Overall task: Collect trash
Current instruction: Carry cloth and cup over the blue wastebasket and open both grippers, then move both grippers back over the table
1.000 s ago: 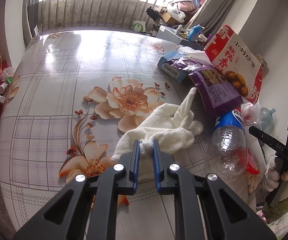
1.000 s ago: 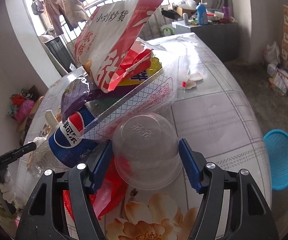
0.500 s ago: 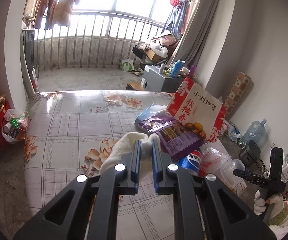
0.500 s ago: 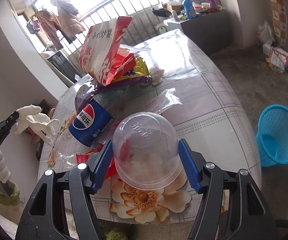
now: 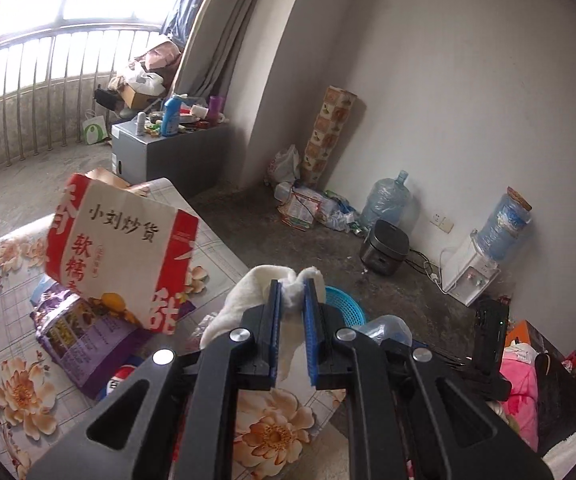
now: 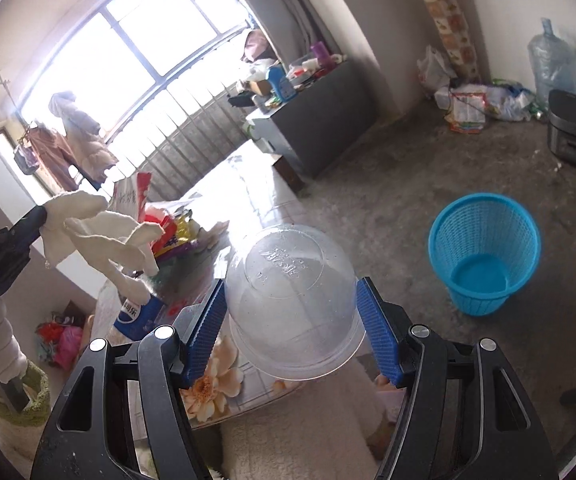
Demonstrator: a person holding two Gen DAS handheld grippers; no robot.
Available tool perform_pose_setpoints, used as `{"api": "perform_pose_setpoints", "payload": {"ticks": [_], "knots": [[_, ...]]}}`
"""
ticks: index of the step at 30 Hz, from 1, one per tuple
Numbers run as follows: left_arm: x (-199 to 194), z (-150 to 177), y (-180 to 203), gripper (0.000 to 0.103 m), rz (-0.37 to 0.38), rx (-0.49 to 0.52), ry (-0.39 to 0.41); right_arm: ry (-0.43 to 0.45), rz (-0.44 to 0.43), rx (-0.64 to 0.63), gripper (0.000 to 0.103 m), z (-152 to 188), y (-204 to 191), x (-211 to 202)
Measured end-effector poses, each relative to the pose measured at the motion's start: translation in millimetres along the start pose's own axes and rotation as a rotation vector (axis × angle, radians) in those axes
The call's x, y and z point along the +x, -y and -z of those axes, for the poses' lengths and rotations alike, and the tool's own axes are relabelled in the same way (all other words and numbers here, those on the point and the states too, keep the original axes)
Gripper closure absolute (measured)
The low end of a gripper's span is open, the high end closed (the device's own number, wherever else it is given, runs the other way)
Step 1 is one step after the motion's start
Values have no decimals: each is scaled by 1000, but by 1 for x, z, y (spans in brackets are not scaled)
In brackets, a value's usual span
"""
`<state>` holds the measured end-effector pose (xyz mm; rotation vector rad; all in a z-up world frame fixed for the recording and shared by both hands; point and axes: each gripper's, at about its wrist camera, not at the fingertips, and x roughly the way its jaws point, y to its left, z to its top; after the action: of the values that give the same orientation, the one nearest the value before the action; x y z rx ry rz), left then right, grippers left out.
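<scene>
My left gripper [image 5: 292, 288] is shut on a white cloth glove [image 5: 248, 300] and holds it in the air above the table's right edge. The glove also shows in the right wrist view [image 6: 100, 232], hanging from the left gripper's fingers. My right gripper [image 6: 291, 312] is shut on a clear plastic bowl [image 6: 291, 304], held upside down above the table edge. A blue mesh waste basket [image 6: 483, 256] stands on the floor to the right; in the left wrist view its rim [image 5: 343, 304] peeks out behind the fingers.
On the floral table [image 5: 16, 392] lie a red-and-white snack bag [image 5: 120, 248], a purple packet [image 5: 80, 332] and a Pepsi bottle [image 6: 136, 316]. On the floor stand a rice cooker [image 5: 383, 248], water jugs [image 5: 383, 200] and a dispenser [image 5: 475, 272]. A grey cabinet [image 5: 168, 152] stands behind.
Both grippers have lifted their loads off the table and swung right toward the floor side. The glove hangs free in the air, and the blue basket is nearer in view.
</scene>
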<state>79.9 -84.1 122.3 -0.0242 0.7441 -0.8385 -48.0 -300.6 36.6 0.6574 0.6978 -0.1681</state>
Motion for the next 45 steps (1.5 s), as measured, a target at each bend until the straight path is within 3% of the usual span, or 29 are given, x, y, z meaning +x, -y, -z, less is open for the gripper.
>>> {"api": "perform_pose_setpoints", "payload": {"ticks": [5,10,14,19,22,24,28,35,40,42,45], "knots": [[123,-40,80,93,76,68,-218,91,113,179,41,-24,67,-12],[264,-47,154,92,75,136,-432,134,193,333,40,-40,128,14],[362,-39,171,91,44,198,-533,104,224,423,40,-49,178,54],[460,-21,176,91,21,210,-592,47,277,492,40,-57,238,106],[496,-10,175,74,12,208,-618,-4,306,537,39,-61,266,136],[514,-5,172,54,-6,200,-620,-31,330,549,29,-60,279,152],[519,-4,165,47,-47,181,-601,-47,347,567,27,-54,288,157],[463,-38,165,47,-28,162,-460,92,363,464,27,-63,243,111],[363,-74,181,37,88,192,-272,253,451,274,19,-72,176,51],[321,-83,183,26,136,205,-210,325,494,180,8,-74,141,25],[244,-91,179,13,196,244,-112,417,526,43,8,-72,94,-7]]}}
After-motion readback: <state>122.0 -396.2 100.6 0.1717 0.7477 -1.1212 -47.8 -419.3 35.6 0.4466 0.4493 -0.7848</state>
